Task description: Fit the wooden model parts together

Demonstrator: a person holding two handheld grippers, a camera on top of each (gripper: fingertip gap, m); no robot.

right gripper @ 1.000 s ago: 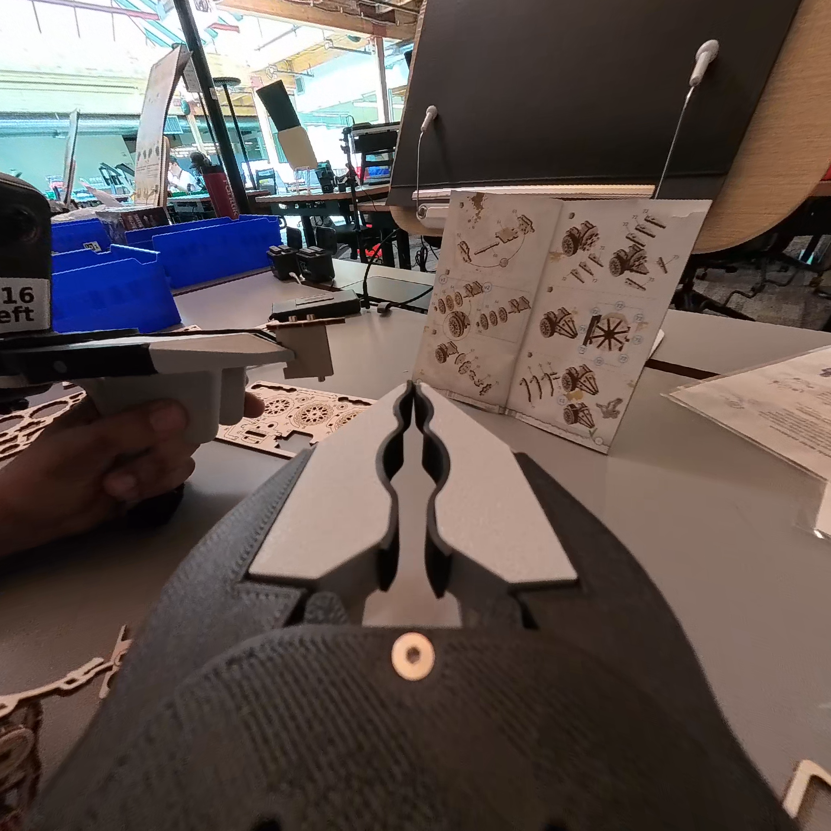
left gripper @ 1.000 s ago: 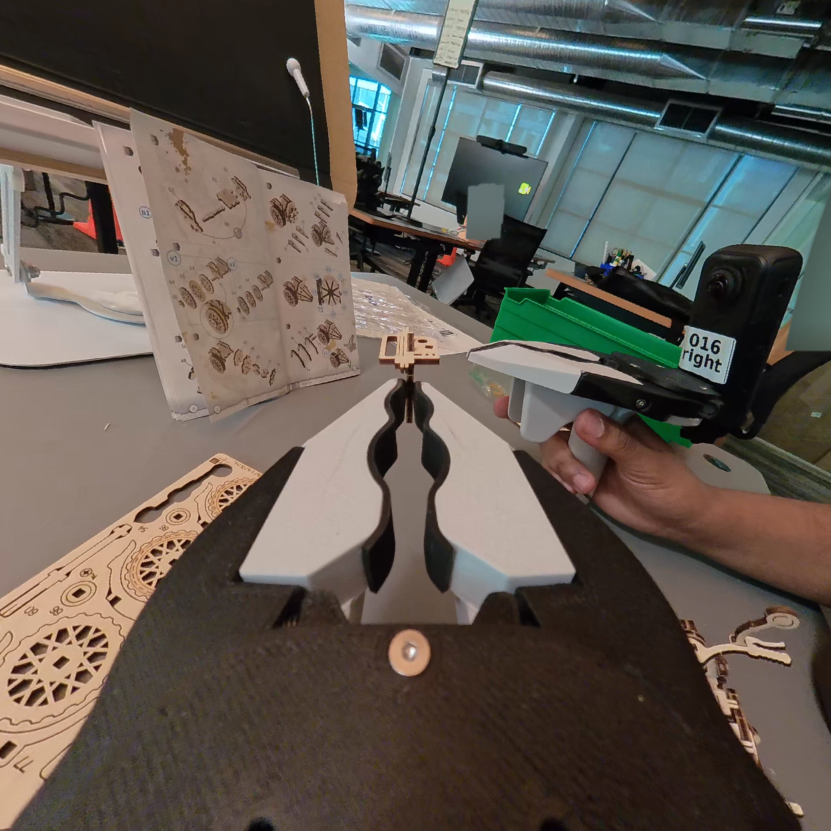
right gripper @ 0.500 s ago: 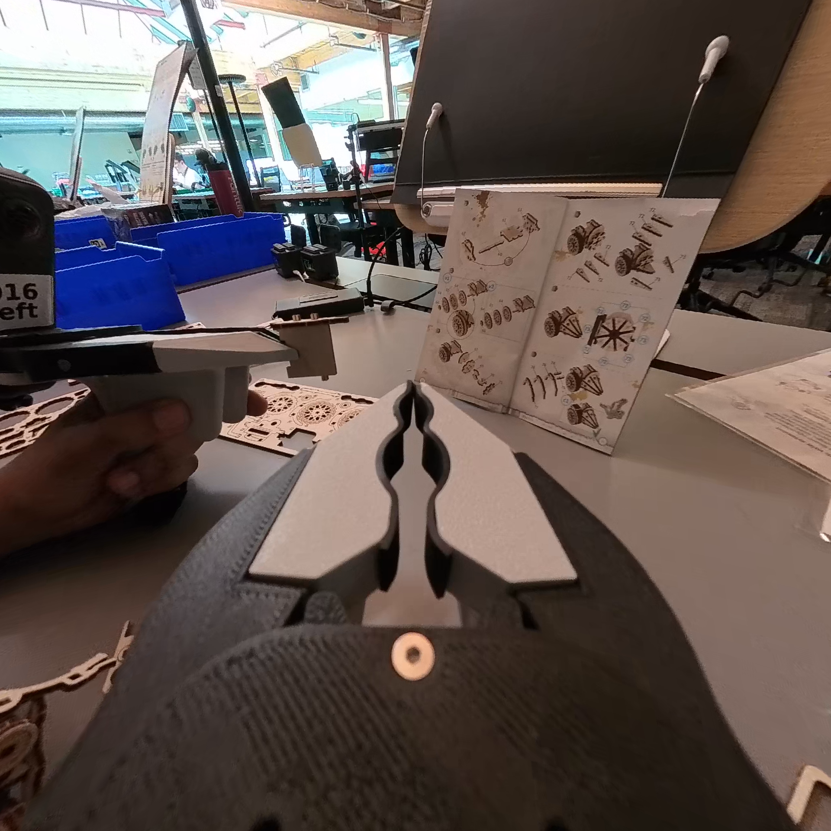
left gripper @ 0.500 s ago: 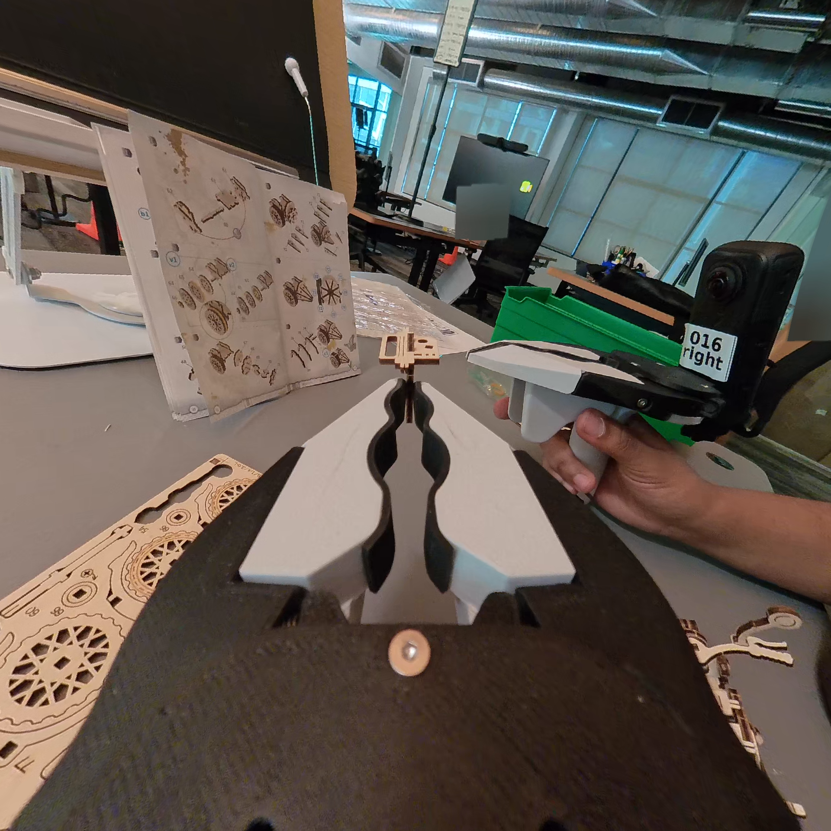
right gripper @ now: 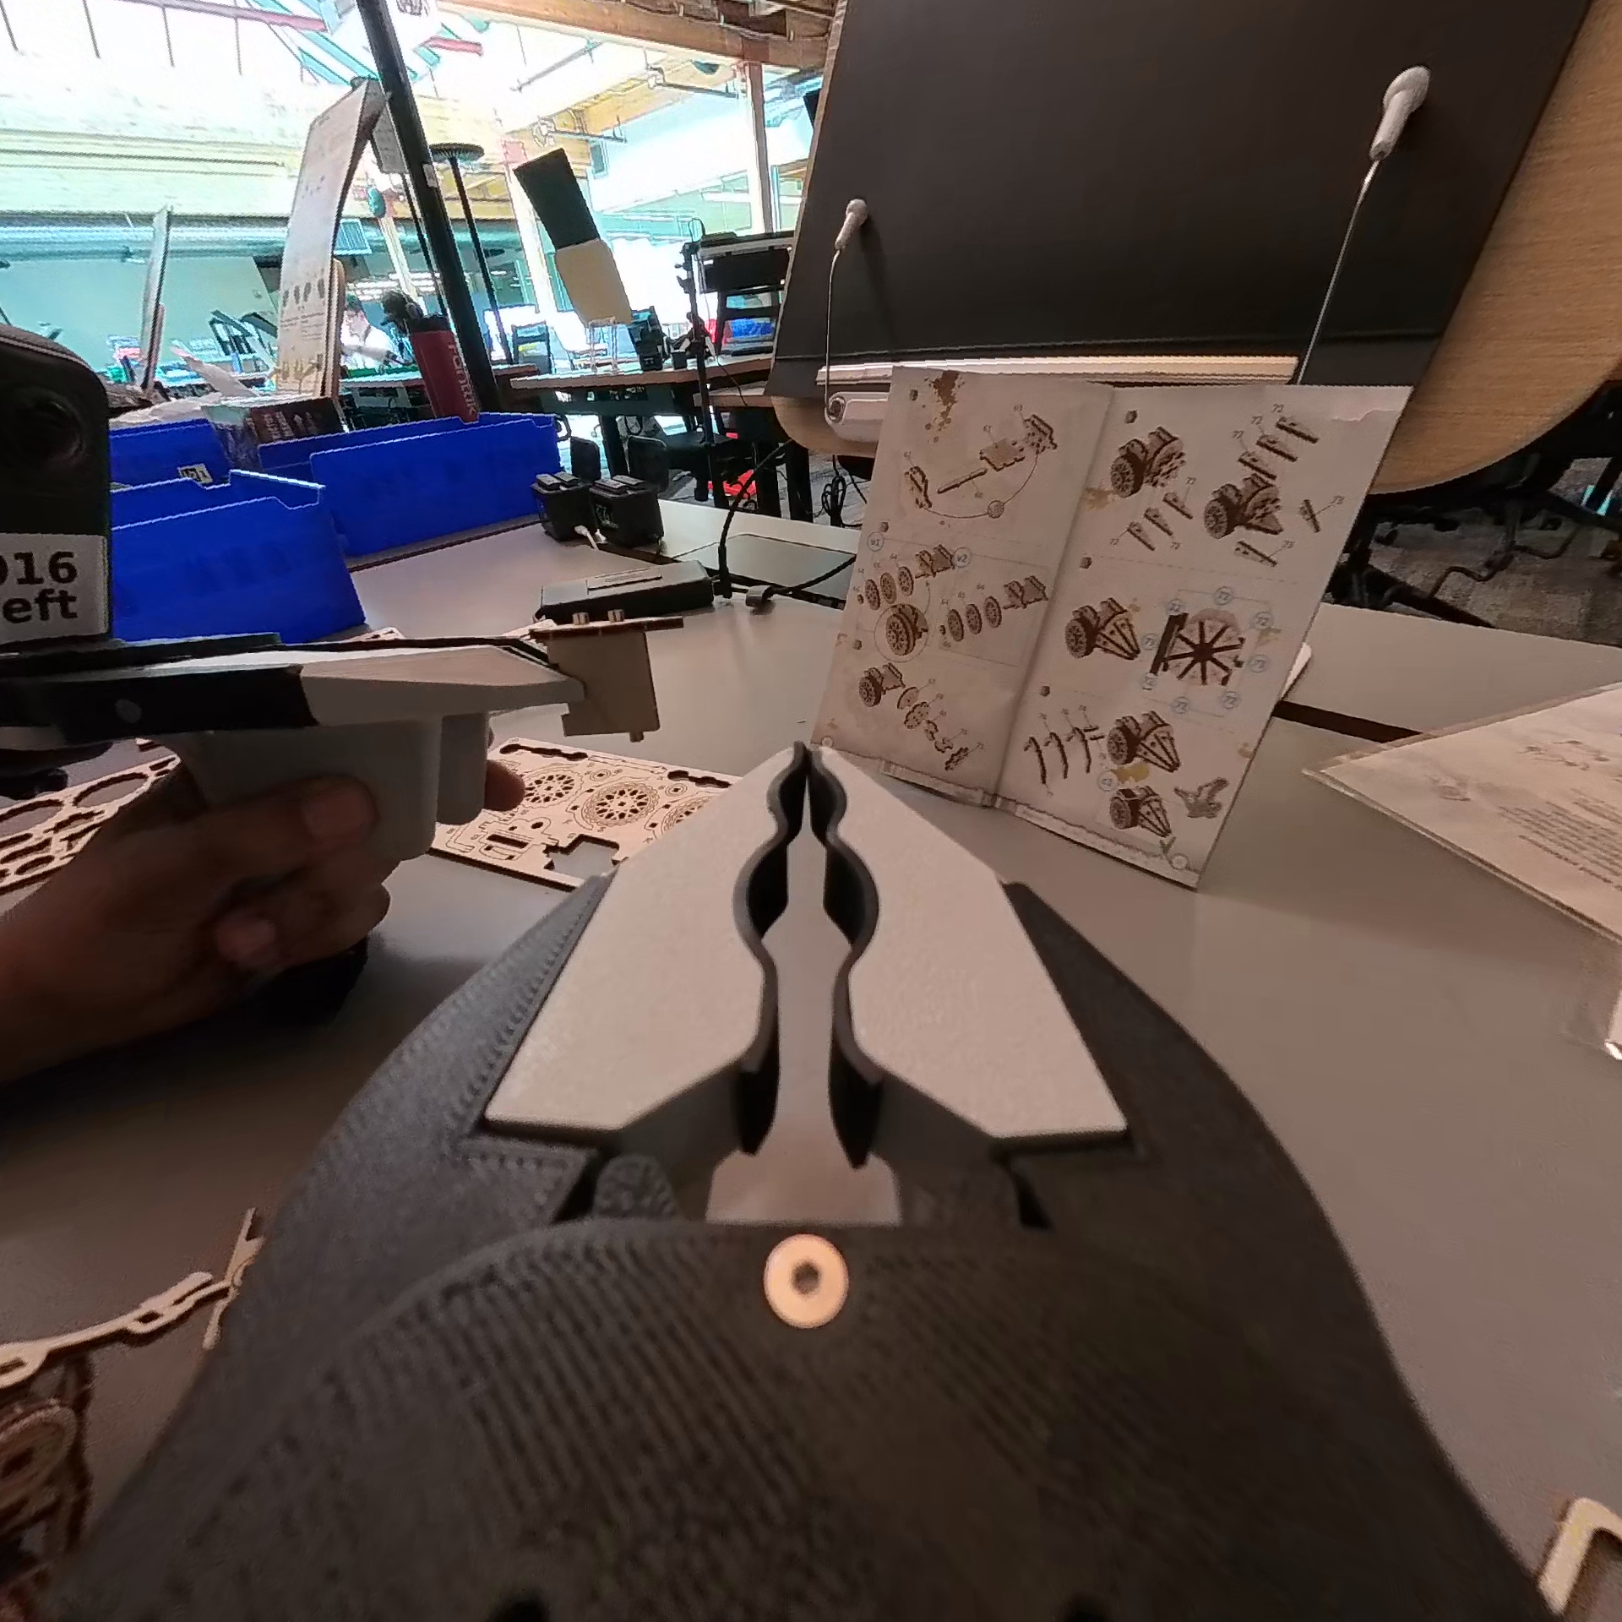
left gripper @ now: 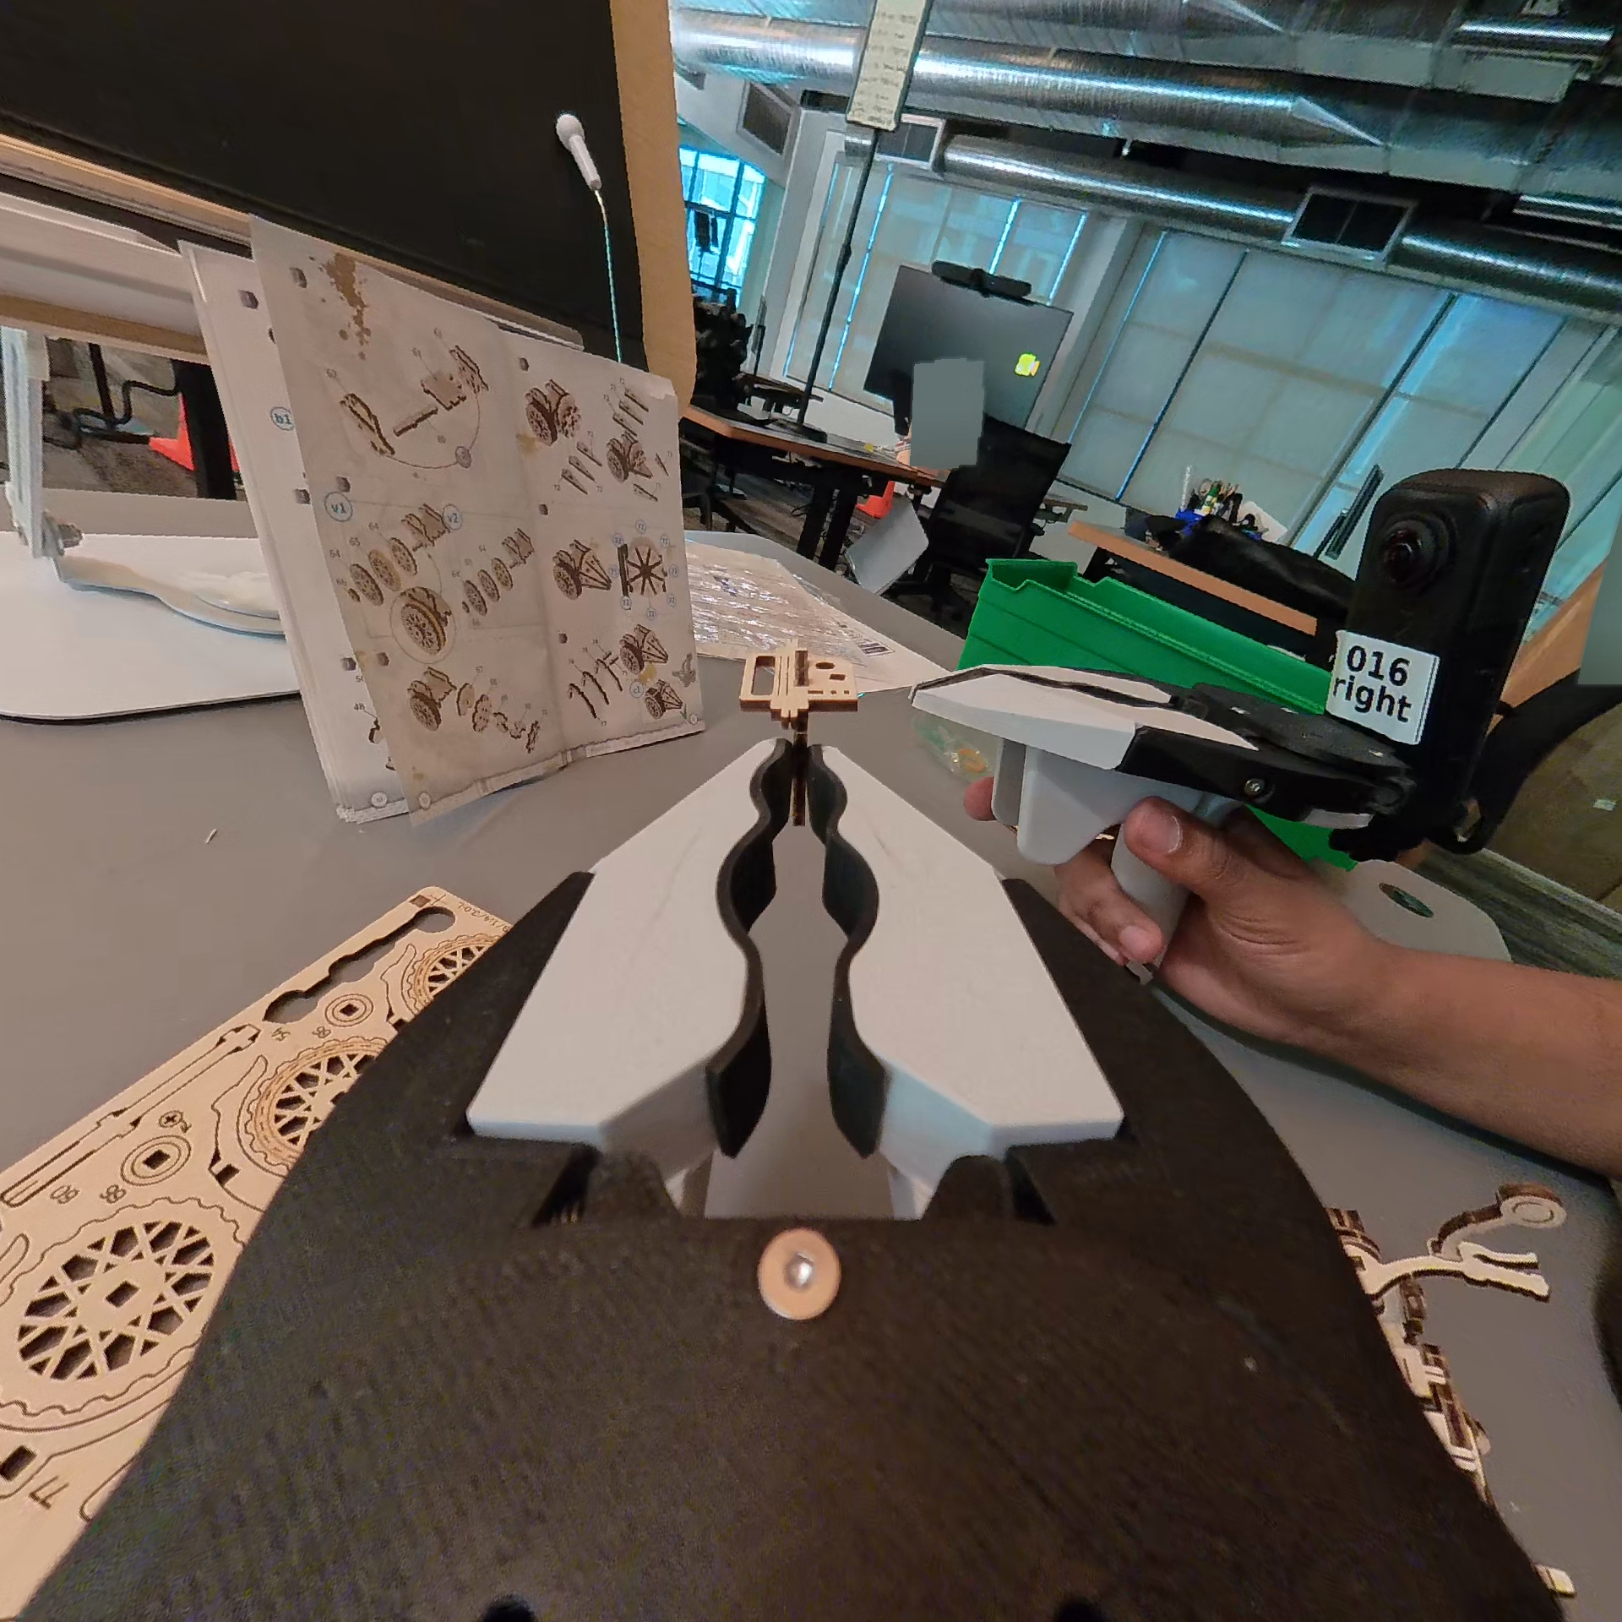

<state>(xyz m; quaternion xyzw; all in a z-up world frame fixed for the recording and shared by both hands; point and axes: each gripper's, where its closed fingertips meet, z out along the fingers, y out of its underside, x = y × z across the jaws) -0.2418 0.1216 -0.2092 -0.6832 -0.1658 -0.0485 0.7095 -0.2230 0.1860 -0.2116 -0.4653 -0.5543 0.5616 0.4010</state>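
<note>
Left tool (left gripper: 797,757) still pinching wooden model part (left gripper: 797,686), right tool (right gripper: 804,760) closed, empty, barely shifted

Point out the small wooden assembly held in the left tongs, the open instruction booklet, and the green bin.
small wooden assembly (left gripper: 797,686), left wrist view, on its flat top plate.
instruction booklet (right gripper: 1088,606), right wrist view, near the centre fold.
green bin (left gripper: 1097,632), left wrist view, on its near side wall.
</note>
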